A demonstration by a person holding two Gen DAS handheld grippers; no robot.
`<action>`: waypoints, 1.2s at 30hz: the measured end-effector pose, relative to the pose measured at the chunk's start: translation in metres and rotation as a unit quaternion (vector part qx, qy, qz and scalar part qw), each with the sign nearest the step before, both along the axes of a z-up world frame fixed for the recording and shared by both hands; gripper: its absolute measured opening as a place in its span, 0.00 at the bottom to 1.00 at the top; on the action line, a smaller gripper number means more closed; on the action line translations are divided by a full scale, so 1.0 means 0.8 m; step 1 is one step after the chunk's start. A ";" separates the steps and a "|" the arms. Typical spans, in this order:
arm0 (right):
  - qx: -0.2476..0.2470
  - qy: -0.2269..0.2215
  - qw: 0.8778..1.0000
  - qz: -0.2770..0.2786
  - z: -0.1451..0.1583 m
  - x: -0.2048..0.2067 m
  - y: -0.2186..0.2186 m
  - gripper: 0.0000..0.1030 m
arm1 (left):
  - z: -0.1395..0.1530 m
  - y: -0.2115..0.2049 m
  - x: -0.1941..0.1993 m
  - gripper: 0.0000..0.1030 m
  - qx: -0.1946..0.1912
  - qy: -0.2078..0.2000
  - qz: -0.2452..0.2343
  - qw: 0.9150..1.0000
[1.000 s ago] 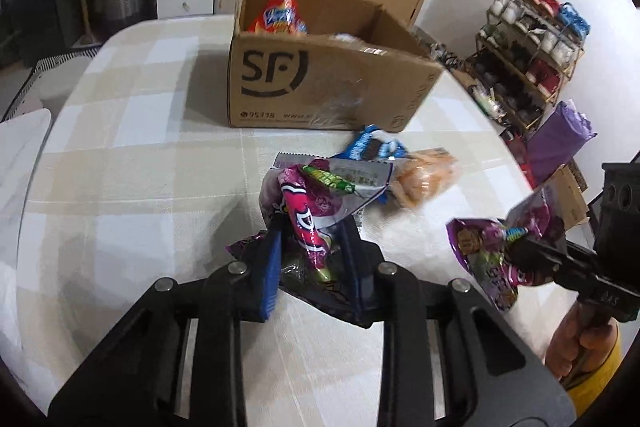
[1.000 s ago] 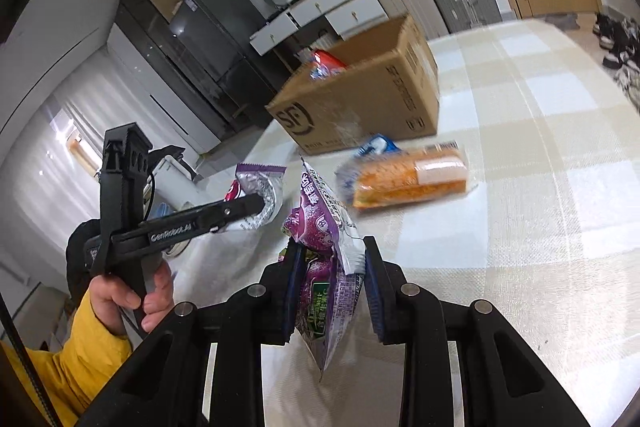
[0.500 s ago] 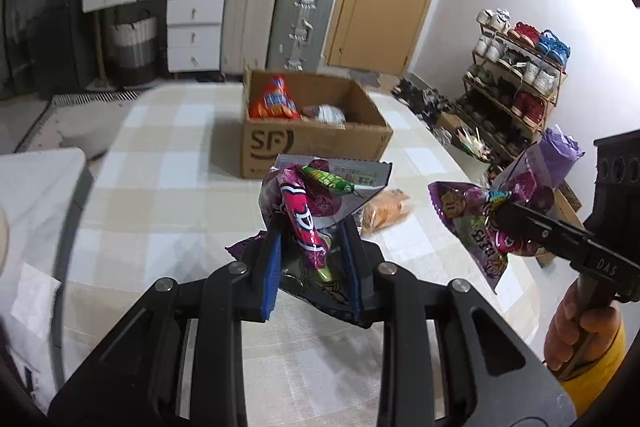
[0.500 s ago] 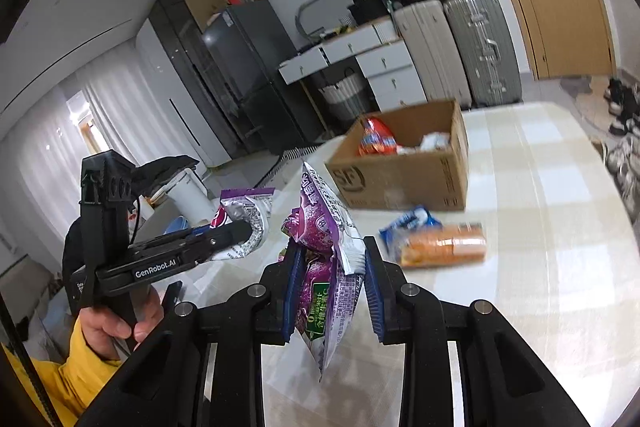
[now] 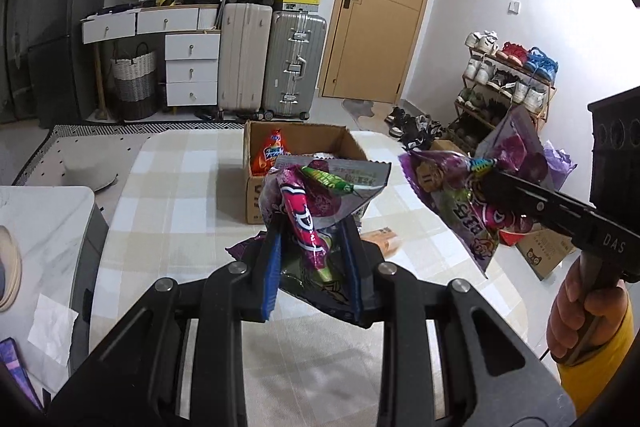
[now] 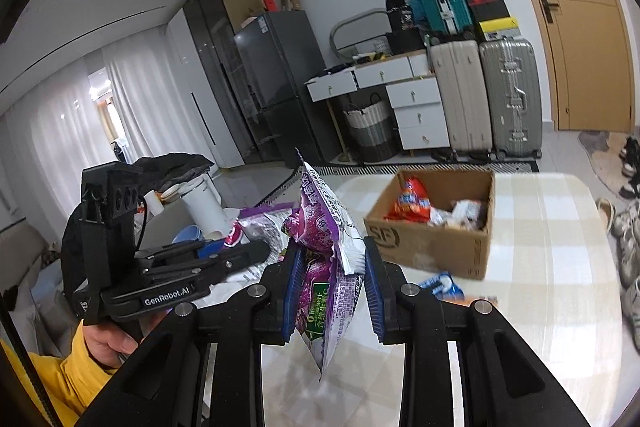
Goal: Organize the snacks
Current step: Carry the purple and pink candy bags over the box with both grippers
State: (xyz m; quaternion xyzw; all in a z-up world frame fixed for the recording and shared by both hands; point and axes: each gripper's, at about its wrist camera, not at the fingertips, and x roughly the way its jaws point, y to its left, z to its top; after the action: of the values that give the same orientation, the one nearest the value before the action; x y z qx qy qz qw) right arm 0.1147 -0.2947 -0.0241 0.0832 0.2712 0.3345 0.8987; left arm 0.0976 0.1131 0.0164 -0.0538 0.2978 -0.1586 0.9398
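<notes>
My left gripper (image 5: 314,227) is shut on a crumpled pink and silver snack bag (image 5: 316,203), held high above the checked table (image 5: 168,219). My right gripper (image 6: 330,253) is shut on a purple snack bag (image 6: 324,255), also raised in the air. In the left wrist view the right gripper (image 5: 486,179) shows at the right, pinching that purple bag (image 5: 472,195). The left gripper (image 6: 256,251) appears at the left of the right wrist view. Beyond both stands an open cardboard box (image 6: 436,243) with an orange chip bag (image 6: 412,203) and other packets inside.
An orange wrapped snack (image 5: 382,241) and a blue packet (image 6: 442,285) lie on the table in front of the box. Suitcases (image 5: 276,67), white drawers and a shoe rack (image 5: 508,79) stand beyond the table. A person's hand and yellow sleeve (image 5: 592,331) hold the right gripper.
Both grippers have risen well above the table with their bags still held. The box and the loose snacks now look smaller and lower in both views.
</notes>
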 end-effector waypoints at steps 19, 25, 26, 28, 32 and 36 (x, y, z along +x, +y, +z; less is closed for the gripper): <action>0.027 0.017 0.999 -0.021 0.039 0.135 -0.008 0.28 | 0.051 -0.018 0.108 0.23 -0.009 0.000 0.003 1.000; 0.001 0.019 1.000 -0.023 0.032 0.190 0.004 0.28 | 0.037 -0.042 0.189 0.23 -0.009 0.018 0.005 1.000; -0.003 0.022 0.999 -0.024 0.028 0.198 0.007 0.28 | 0.032 -0.046 0.206 0.23 -0.009 0.023 0.006 1.000; -0.010 0.033 0.999 -0.029 0.016 0.221 0.010 0.28 | 0.018 -0.054 0.243 0.23 -0.007 0.040 0.008 0.999; -0.019 0.058 0.997 -0.040 -0.011 0.262 0.014 0.28 | -0.010 -0.067 0.306 0.23 0.006 0.066 0.008 0.998; -0.037 0.082 0.995 -0.049 -0.044 0.297 0.015 0.28 | -0.040 -0.075 0.358 0.23 0.013 0.091 0.005 0.996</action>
State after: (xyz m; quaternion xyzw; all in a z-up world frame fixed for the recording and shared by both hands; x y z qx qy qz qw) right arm 0.3523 -0.2827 -0.0590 0.0899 0.3518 0.2714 0.8913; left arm 0.3843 0.0528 -0.0159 -0.0573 0.3837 -0.1447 0.9103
